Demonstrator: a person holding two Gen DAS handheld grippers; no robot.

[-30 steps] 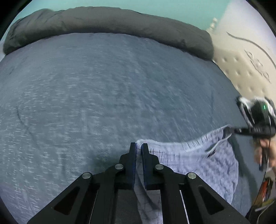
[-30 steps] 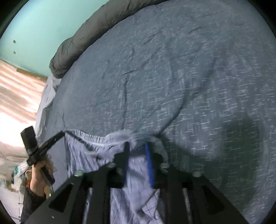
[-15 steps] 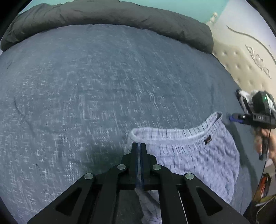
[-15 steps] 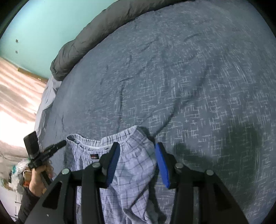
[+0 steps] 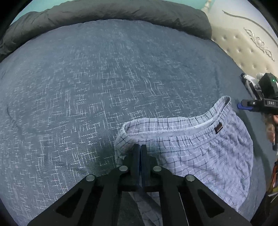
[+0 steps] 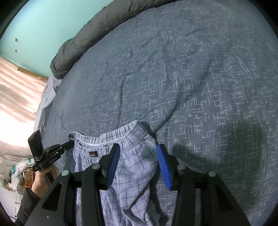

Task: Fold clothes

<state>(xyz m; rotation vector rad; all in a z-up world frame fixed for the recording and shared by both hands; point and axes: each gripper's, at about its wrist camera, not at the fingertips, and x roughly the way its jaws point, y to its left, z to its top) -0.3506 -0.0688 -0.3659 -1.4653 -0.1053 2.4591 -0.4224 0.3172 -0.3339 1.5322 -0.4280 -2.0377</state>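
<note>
Left wrist view: I am seeing my left tongs [image 5: 140,149] pressing together on the left corner of the checked shorts [image 5: 199,147].
Right wrist view: my right tongs [image 6: 138,156] are standing apart, straddling the waistband's right end without gripping.
Shorts: lying flat on the blue bedspread [image 5: 86,87], waistband facing the dark duvet [image 5: 104,12].

You are working in a bedroom of a home: a wide bed with a blue-grey patterned cover [image 5: 104,87], a dark rolled duvet [image 5: 113,12] at its far edge, a cream tufted headboard [image 5: 243,47], and a turquoise wall [image 6: 43,26] beside it.
</note>
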